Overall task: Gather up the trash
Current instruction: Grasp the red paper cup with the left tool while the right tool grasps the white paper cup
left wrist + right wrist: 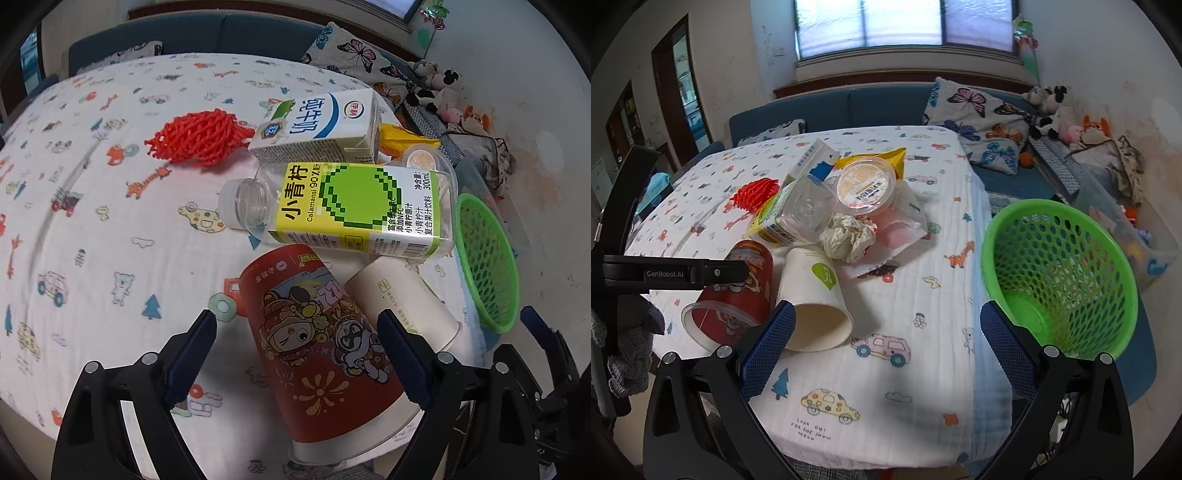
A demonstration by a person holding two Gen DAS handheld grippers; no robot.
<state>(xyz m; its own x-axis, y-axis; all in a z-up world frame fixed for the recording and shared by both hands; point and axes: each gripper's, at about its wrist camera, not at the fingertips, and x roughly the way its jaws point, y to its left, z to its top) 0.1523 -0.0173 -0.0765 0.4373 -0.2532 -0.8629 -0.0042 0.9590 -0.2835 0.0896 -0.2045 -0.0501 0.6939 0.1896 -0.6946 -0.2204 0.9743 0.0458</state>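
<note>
Left wrist view: the left gripper (297, 343) stands spread wide astride the red cup (314, 339), pads not pressing it. It lies on the table (92, 221), mouth toward the camera. The right gripper (886, 339) gapes over bare cloth beside the green basket (1067, 273).

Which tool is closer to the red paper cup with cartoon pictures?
Left. The left tool is open with the red paper cup with cartoon pictures lying on its side between its fingers. The right tool is open beside it, past the white paper cup.
</note>
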